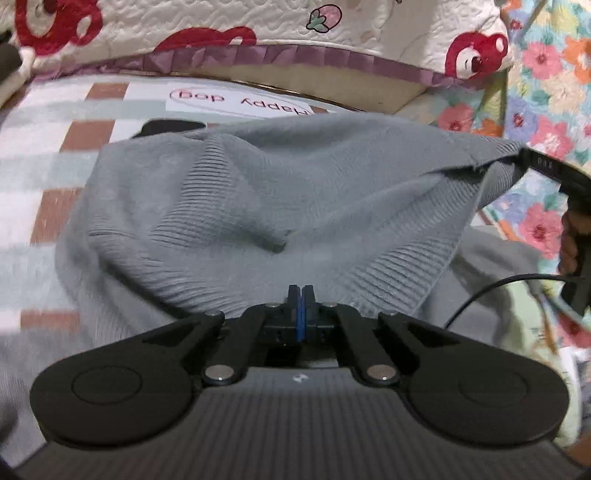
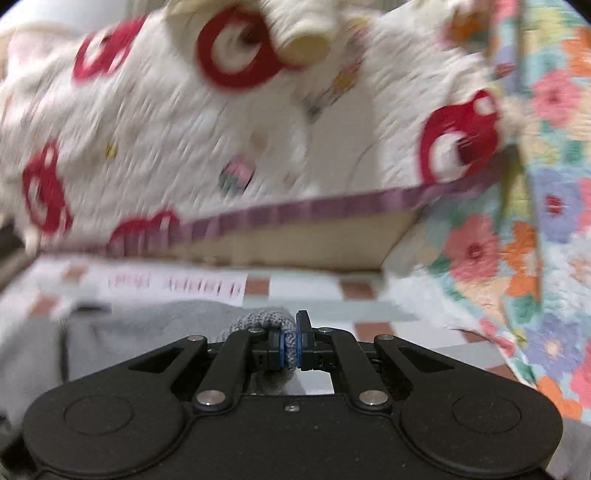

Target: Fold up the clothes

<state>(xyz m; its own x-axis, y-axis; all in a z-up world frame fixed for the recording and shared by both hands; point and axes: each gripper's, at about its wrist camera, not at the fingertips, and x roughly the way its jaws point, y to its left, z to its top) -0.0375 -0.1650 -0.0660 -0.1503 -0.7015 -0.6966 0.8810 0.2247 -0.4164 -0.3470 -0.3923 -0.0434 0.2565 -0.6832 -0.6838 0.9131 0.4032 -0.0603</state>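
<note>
Grey knit sweater (image 1: 258,192) spread over checked blanket (image 1: 55,155), ribbed hem nearest. Left gripper (image 1: 300,295) at near hem, jaws clenched together; whether fabric is caught between them cannot be told. Right gripper (image 2: 291,339) at sweater's right corner, lifted, jaws grasping a bunched fold of knit. White quilt with red bears (image 1: 258,26) at far side; floral quilt (image 1: 546,92) at right.

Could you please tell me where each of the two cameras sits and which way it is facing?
Left wrist: on the left gripper, looking forward over the grey sweater; the right gripper and a hand show at right.
Right wrist: on the right gripper, shut on a sweater fold, facing the bear-print quilt.
Shared: sweater, quilt, checked blanket, floral cloth.
</note>
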